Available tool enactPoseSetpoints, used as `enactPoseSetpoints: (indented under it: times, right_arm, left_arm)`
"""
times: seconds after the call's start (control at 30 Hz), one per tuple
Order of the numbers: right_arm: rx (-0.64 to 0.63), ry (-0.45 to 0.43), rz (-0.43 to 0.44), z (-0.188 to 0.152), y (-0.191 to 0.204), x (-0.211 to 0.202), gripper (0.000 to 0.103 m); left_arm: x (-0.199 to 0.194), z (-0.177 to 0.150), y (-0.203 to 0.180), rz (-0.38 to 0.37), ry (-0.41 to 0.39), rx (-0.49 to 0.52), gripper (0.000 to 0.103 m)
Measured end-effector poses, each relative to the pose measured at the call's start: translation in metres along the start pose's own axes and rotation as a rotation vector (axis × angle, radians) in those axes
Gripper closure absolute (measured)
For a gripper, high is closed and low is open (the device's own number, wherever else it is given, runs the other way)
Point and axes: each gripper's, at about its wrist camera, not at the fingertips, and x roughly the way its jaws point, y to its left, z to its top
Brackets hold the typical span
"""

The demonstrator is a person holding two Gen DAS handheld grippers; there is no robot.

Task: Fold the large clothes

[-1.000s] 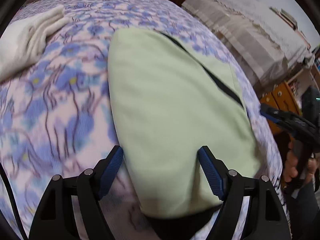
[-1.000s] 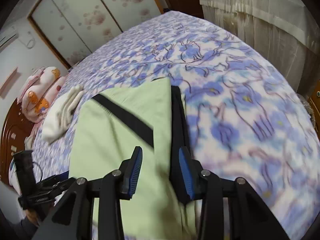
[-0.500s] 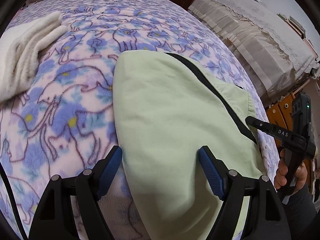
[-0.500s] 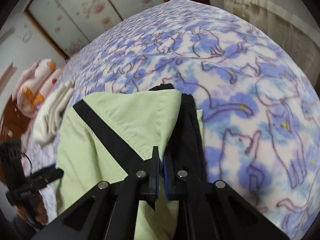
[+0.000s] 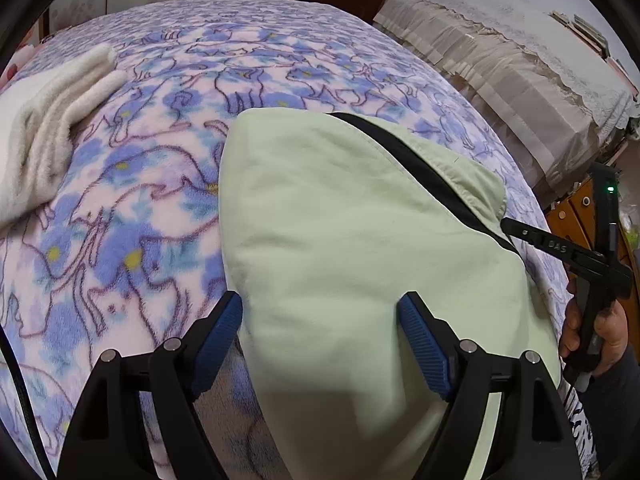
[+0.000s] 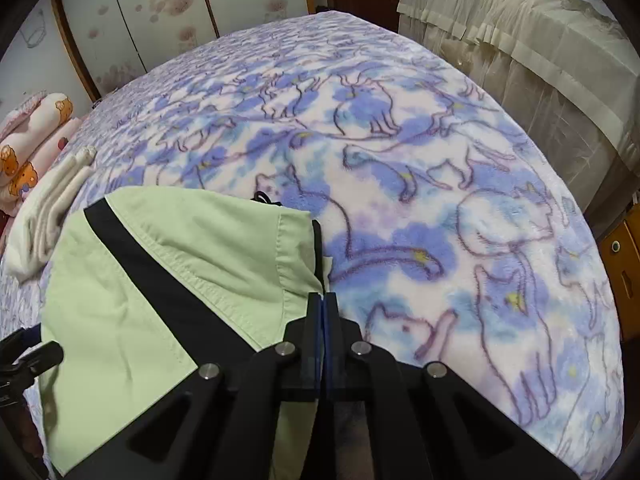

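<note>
A light green garment (image 5: 340, 220) with a black stripe lies folded on the cat-print blanket (image 5: 120, 220). My left gripper (image 5: 320, 320) is open and hangs just above the garment's near left part, one finger over the blanket, the other over the green cloth. Nothing is pinched between its pads. In the right wrist view the garment (image 6: 160, 280) fills the lower left. My right gripper (image 6: 323, 300) is shut on the garment's black-trimmed right edge. From the left wrist view, the right gripper (image 5: 508, 224) reaches that edge, held by a hand (image 5: 600, 332).
A folded white cloth (image 5: 48, 128) lies on the blanket at the left. Cloth-covered furniture (image 5: 520, 60) stands beyond the bed's right side, with wooden drawers (image 5: 576, 208) below it. Pillows (image 6: 28, 144) and wardrobe doors (image 6: 160, 12) are at the far left.
My right gripper went from open to shut on the garment's right edge. Both grippers shifted along the garment; the left stayed open.
</note>
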Motion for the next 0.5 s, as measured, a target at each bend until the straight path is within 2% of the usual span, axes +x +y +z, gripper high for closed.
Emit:
enactPoseSetpoints:
  times: [0.13, 0.23, 0.37, 0.43, 0.5]
  right_arm:
    - [0.061, -0.031, 0.056, 0.001, 0.001, -0.035, 0.101]
    - [-0.004, -0.044, 0.181, -0.013, 0.032, -0.060, 0.100]
    - [-0.097, 0.079, 0.313, -0.048, 0.075, -0.051, 0.100]
    - [-0.145, 0.105, 0.256, -0.062, 0.083, -0.039, 0.100]
    - [-0.148, 0.093, 0.120, -0.072, 0.069, -0.026, 0.100]
  left_arm:
    - [-0.002, 0.002, 0.001, -0.005, 0.009, -0.006, 0.024]
    - [-0.003, 0.001, -0.002, 0.009, 0.003, 0.005, 0.024]
    - [-0.003, 0.000, -0.004, 0.022, 0.007, 0.003, 0.024]
    - [-0.004, 0.000, -0.005, 0.023, 0.013, 0.006, 0.024]
    - [-0.006, -0.001, -0.006, 0.022, 0.020, 0.019, 0.024]
